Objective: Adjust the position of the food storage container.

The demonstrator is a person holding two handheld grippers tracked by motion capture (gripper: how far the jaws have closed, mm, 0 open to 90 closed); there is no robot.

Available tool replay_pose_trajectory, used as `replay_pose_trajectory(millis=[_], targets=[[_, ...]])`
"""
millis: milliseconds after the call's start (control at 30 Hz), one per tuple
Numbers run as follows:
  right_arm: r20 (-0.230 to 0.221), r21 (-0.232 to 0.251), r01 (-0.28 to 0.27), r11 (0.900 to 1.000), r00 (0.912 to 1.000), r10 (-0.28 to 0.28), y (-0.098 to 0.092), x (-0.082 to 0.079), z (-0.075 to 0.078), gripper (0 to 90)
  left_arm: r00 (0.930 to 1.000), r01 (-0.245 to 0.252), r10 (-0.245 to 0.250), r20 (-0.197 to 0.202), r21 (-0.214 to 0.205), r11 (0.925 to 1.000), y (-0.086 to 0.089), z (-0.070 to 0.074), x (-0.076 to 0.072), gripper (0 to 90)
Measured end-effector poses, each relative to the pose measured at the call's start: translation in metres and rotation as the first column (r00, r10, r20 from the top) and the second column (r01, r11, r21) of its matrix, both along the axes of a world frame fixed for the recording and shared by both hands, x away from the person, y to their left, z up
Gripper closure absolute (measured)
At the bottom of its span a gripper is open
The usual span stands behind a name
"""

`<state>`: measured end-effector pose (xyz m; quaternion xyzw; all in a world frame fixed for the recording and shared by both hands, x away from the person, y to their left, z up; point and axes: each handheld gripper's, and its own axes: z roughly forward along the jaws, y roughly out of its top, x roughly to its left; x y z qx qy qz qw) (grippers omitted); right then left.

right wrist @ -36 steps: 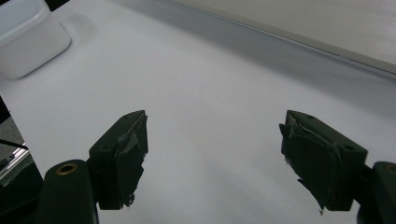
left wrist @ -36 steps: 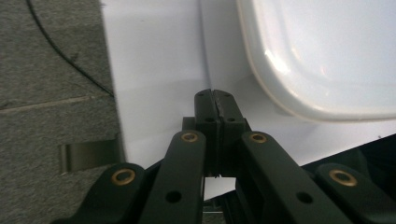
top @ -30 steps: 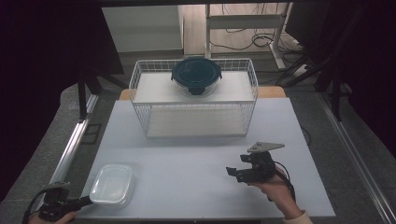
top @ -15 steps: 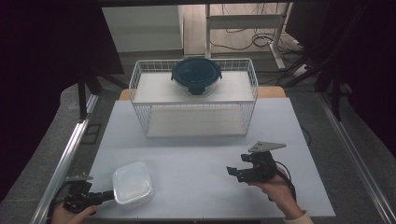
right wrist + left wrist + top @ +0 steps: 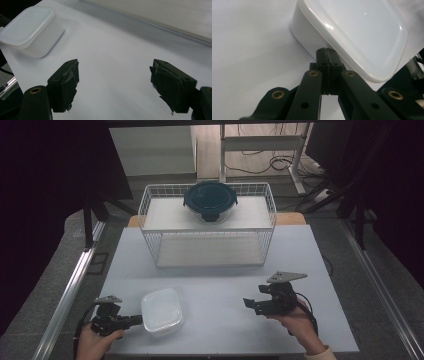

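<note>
1. The white lidded container sits at the near left of the table, at about 8 o'clock from the table's middle. The left claw is closed tight on the container's rim; in the left gripper view the pressed-together tips meet the lip of the container.
2. From the left claw the container lies at 3 o'clock in the high view. It is nearly square with rounded corners, so no long axis matters much.
3. The right claw stands wide open with nothing in it, at about 4 o'clock from the table's middle. It points at 9 o'clock toward the container, well apart from it. In the right gripper view the container lies at 10 o'clock beyond the open tips.
4. The left hand is plainly the nearer one.
5. Bare table lies between container and right claw. The near edge of the table is just beside the container at 6 o'clock, the tightest margin.
6. The wire basket, with a dark round lidded bowl on top, stands at 12 o'clock, well apart.
</note>
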<state>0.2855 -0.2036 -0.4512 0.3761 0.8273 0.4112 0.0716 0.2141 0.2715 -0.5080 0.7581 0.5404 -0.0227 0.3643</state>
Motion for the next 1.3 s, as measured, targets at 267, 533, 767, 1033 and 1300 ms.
replay_pose_trajectory(millis=[267, 533, 767, 1033, 1300], targets=[[-0.002, -0.001, -0.001, 1.0, 1.0, 0.001, 0.0, 0.0, 0.0, 22.0, 0.9991, 0.042, -0.042, 0.002, -0.002, 0.9991, -0.023, 0.002, 0.018, 90.0], [-0.005, 0.002, 0.002, 1.0, 1.0, -0.002, -0.001, 0.0, 0.0, 22.0, 0.9976, 0.069, -0.069, 0.001, -0.01, 0.9976, -0.036, 0.005, 0.029, 90.0], [-0.004, 0.002, 0.004, 1.0, 1.0, -0.004, -0.001, 0.0, 0.001, 22.0, 0.9961, 0.088, -0.088, -0.002, -0.017, 0.996, -0.047, 0.005, 0.036, 90.0], [-0.003, 0.002, 0.003, 1.0, 1.0, -0.003, -0.001, 0.0, 0.0, 22.0, 0.9923, 0.124, -0.124, -0.002, -0.022, 0.992, -0.063, 0.007, 0.046, 90.0], [-0.005, 0.001, 0.007, 1.0, 1.0, -0.007, -0.001, 0.0, 0.0, 22.0, 0.9872, 0.159, -0.159, -0.011, -0.018, 0.9871, -0.084, 0.006, 0.056, 90.0]])
